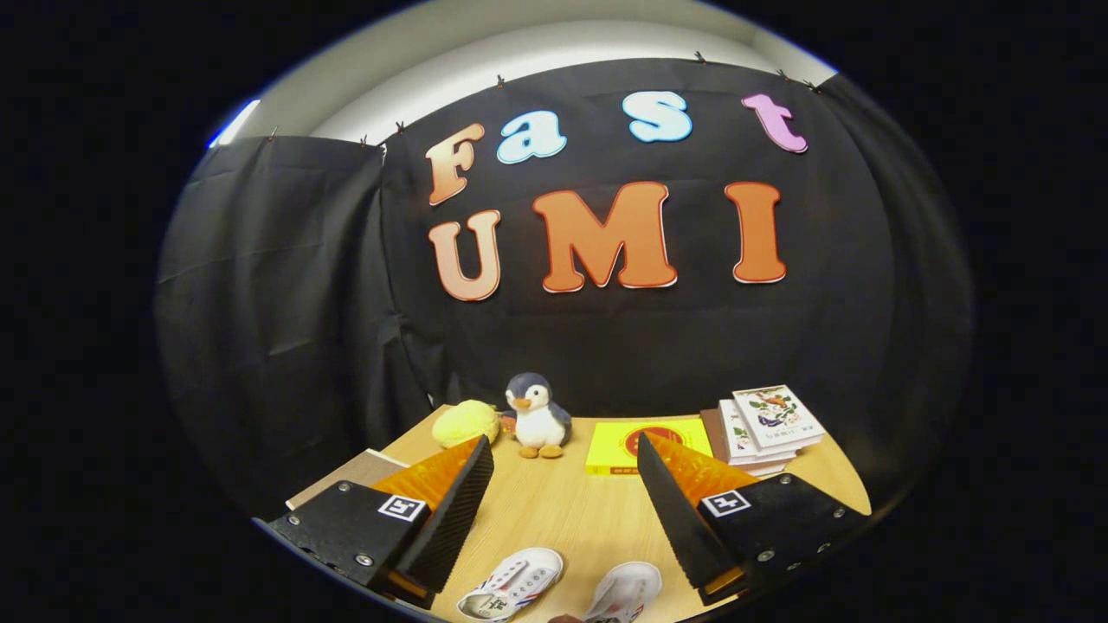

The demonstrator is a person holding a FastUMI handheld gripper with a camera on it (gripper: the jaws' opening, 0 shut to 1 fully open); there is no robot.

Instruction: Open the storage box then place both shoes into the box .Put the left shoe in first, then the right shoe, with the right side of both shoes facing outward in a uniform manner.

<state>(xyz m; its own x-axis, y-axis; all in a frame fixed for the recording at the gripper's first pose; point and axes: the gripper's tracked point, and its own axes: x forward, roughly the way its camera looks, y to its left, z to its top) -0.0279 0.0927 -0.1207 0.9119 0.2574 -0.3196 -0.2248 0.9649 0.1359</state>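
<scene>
Two white shoes lie on the wooden table [563,510], low between my fingers. The left-hand shoe [512,585] shows its laces and striped side; the right-hand shoe [625,592] is partly cut off below. My gripper [564,454] hangs above the table, open wide, with nothing between its fingers. Its two fingertips [474,459] stand well apart, one on each side of the shoes.
A toy penguin [537,415] stands at the table's far edge beside a yellow plush [466,423]. A yellow flat box [645,446] lies beyond the fingers. A stack of books [769,426] sits at the far right. A beige board [355,474] lies by the left finger.
</scene>
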